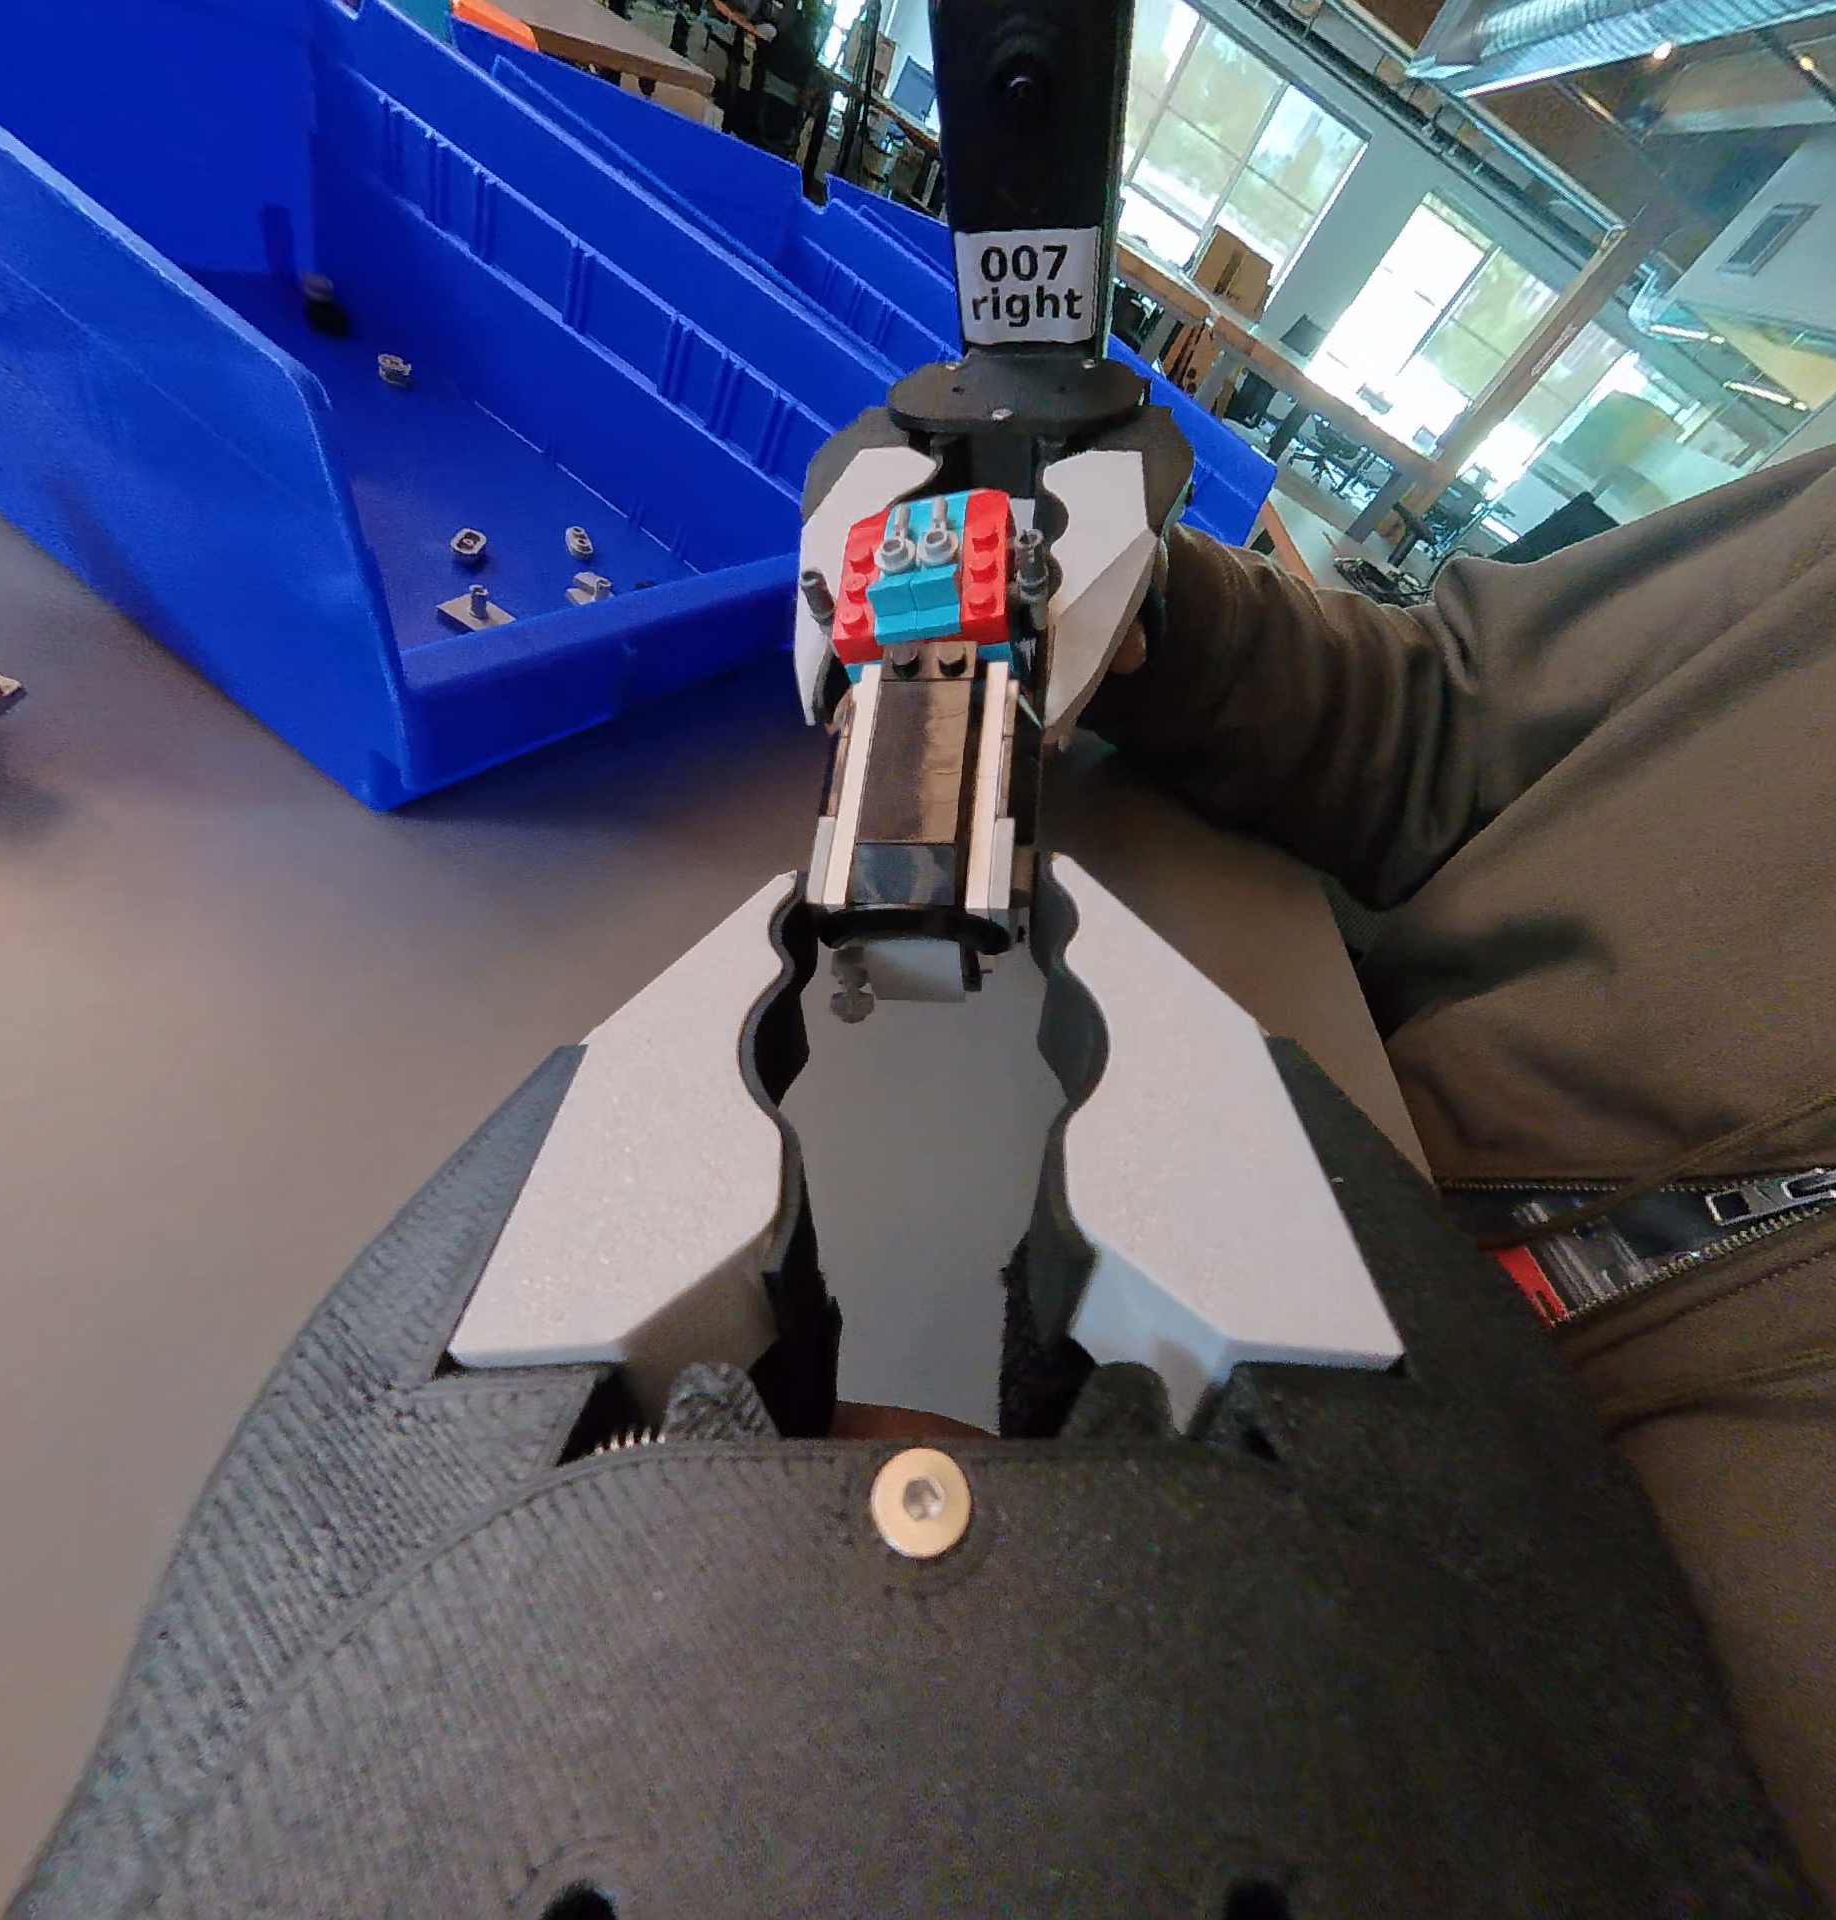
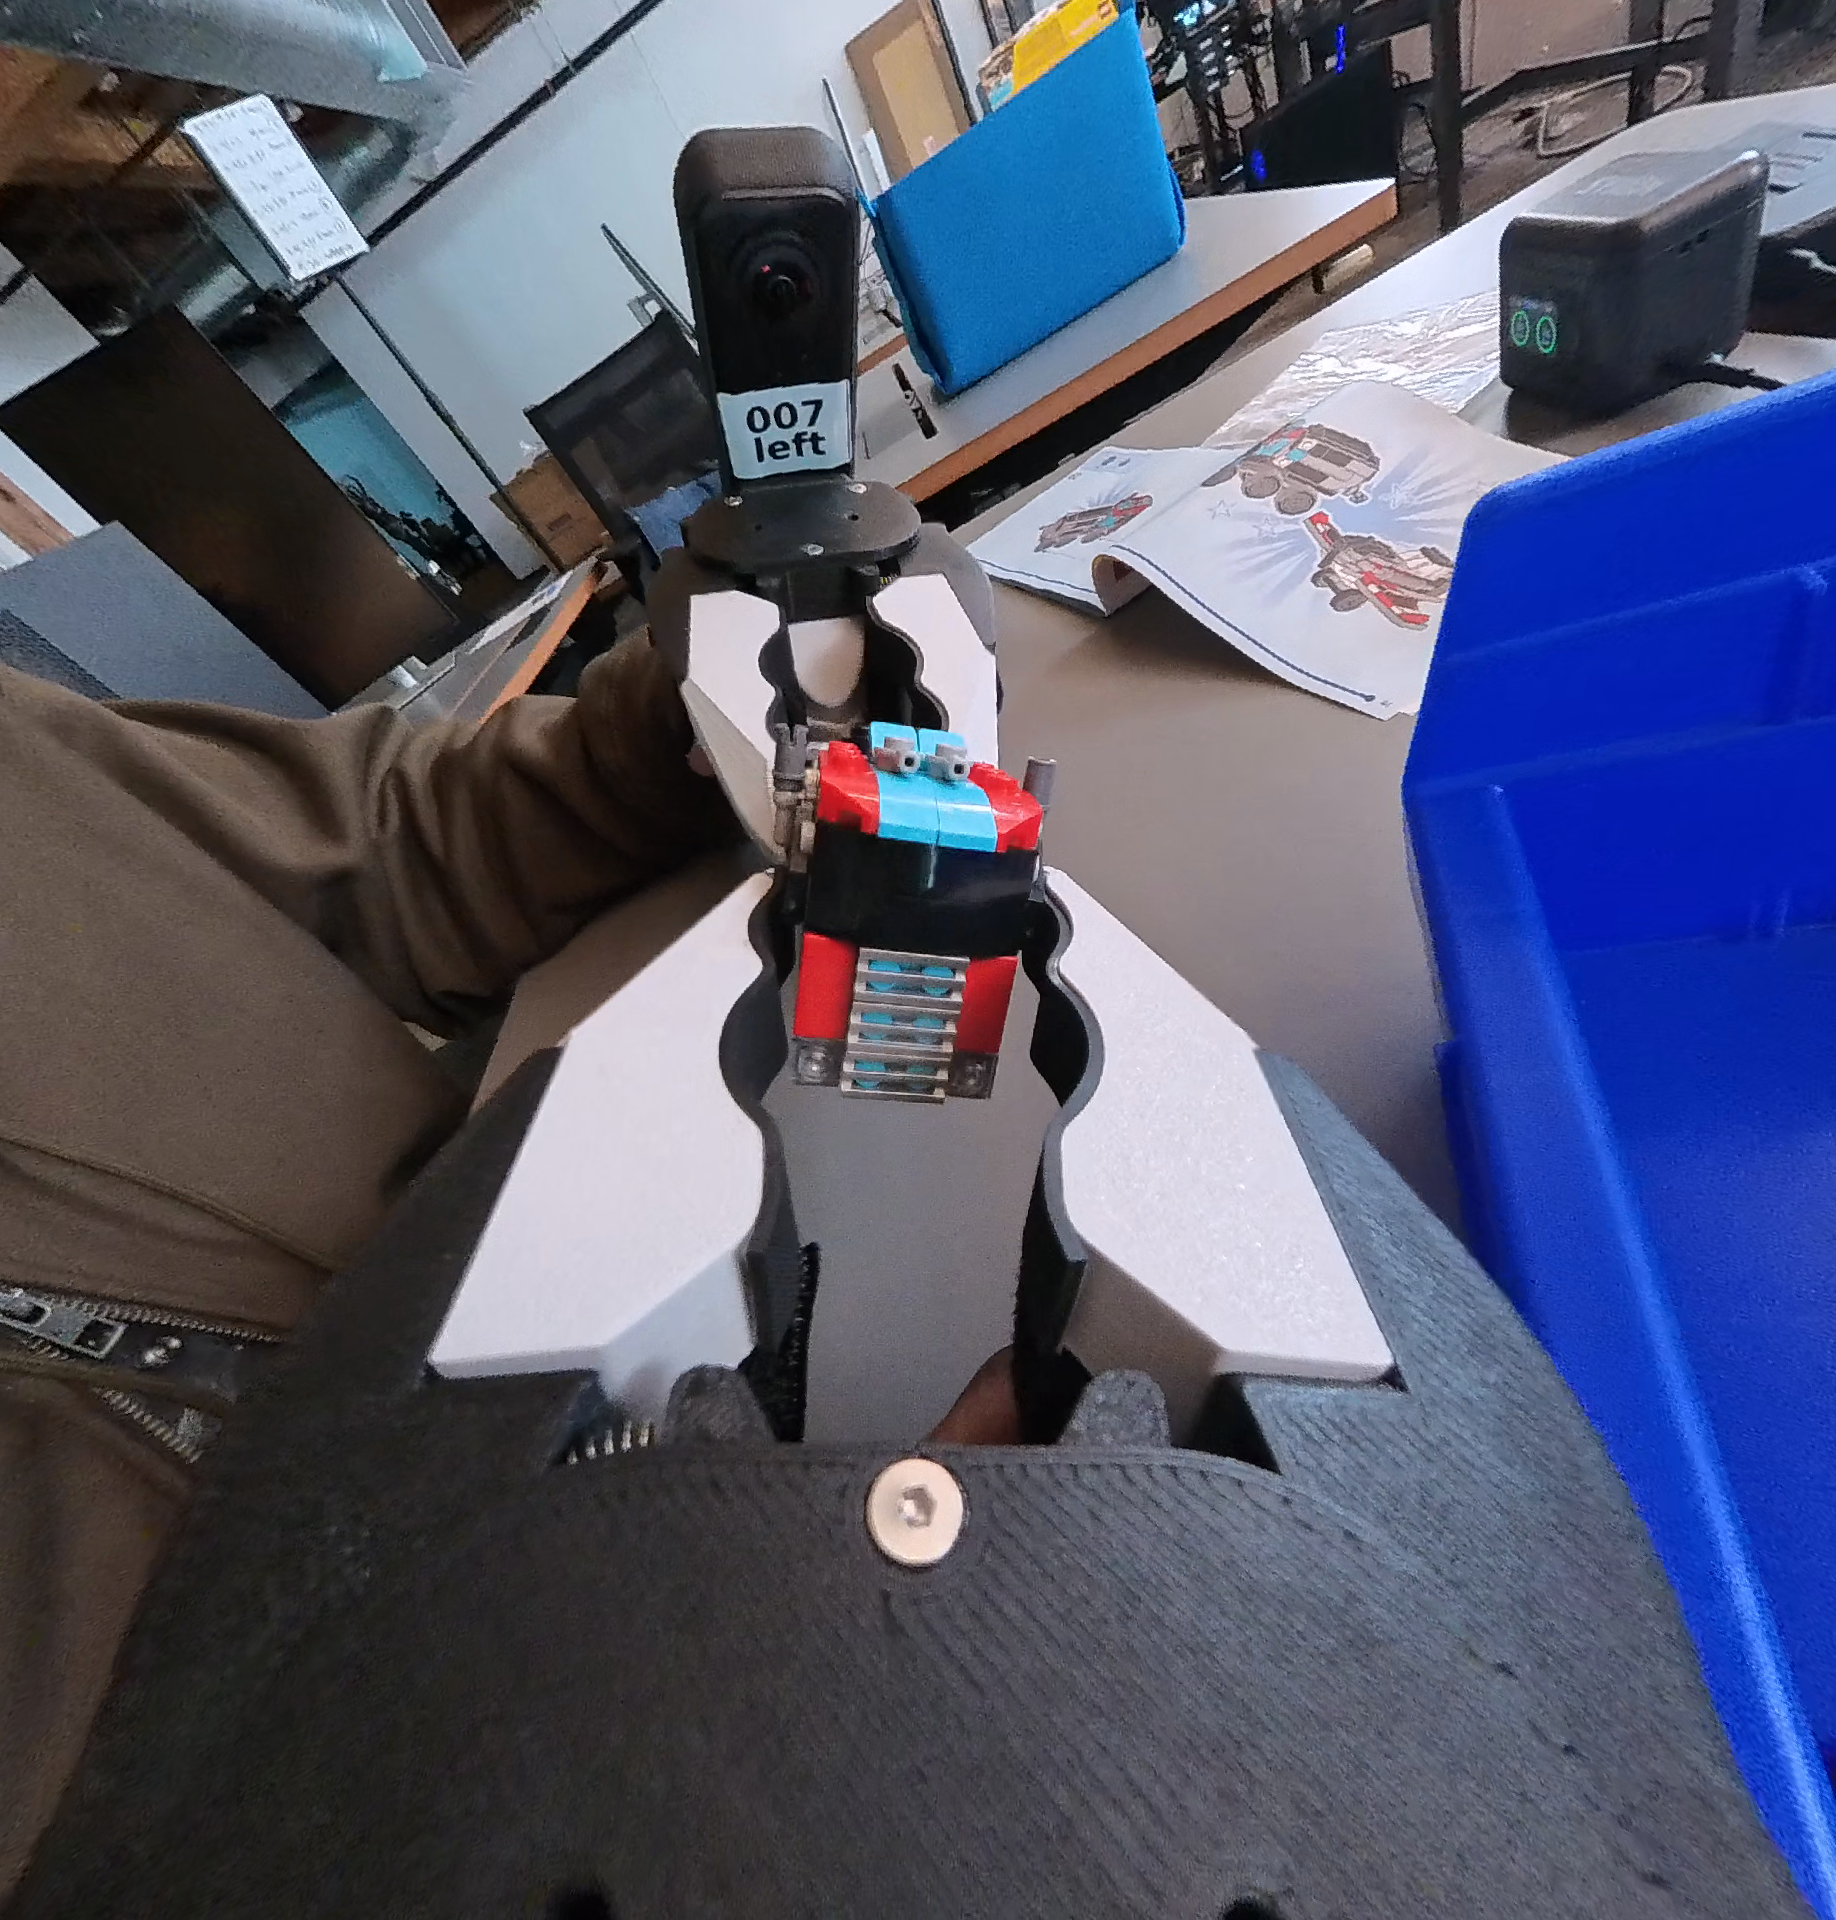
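Both hand-held grippers (image 1: 919, 914) (image 2: 909, 914) clamp toy truck (image 2: 909, 935).

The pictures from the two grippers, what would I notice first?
A toy brick truck, red, light blue and black, hangs above the grey table, held from both ends: the right gripper clamps its cab, the left gripper its black and white rear. Beside them sit big blue bins with small grey parts, and an open picture booklet.
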`<action>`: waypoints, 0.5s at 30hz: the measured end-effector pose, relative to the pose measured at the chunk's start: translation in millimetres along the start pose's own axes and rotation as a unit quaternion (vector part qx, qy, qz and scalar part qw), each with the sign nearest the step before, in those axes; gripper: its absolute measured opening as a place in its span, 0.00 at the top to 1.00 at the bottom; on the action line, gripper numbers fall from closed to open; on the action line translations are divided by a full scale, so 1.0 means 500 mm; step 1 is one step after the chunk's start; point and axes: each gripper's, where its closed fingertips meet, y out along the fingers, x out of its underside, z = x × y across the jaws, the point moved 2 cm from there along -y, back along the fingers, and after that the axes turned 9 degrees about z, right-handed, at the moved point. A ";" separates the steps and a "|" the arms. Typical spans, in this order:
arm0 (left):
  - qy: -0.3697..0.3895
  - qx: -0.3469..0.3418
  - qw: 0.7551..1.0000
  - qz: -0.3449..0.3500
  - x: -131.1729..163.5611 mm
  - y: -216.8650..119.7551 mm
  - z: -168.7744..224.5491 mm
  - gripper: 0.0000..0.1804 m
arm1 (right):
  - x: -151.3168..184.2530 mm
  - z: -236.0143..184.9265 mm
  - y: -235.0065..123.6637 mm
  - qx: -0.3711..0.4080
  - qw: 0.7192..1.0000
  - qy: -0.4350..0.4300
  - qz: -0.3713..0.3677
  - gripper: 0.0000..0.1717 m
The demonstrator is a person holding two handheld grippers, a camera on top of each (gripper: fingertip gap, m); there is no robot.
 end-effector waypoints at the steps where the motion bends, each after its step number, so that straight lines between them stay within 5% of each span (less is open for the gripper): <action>1: -0.005 0.003 1.000 0.001 0.000 0.001 0.002 0.76 | 0.000 -0.001 0.001 -0.002 1.000 0.002 0.000 0.74; 15: -0.071 0.009 0.997 0.034 -0.010 0.012 0.003 0.76 | -0.025 0.000 0.003 -0.001 0.997 0.060 0.040 0.74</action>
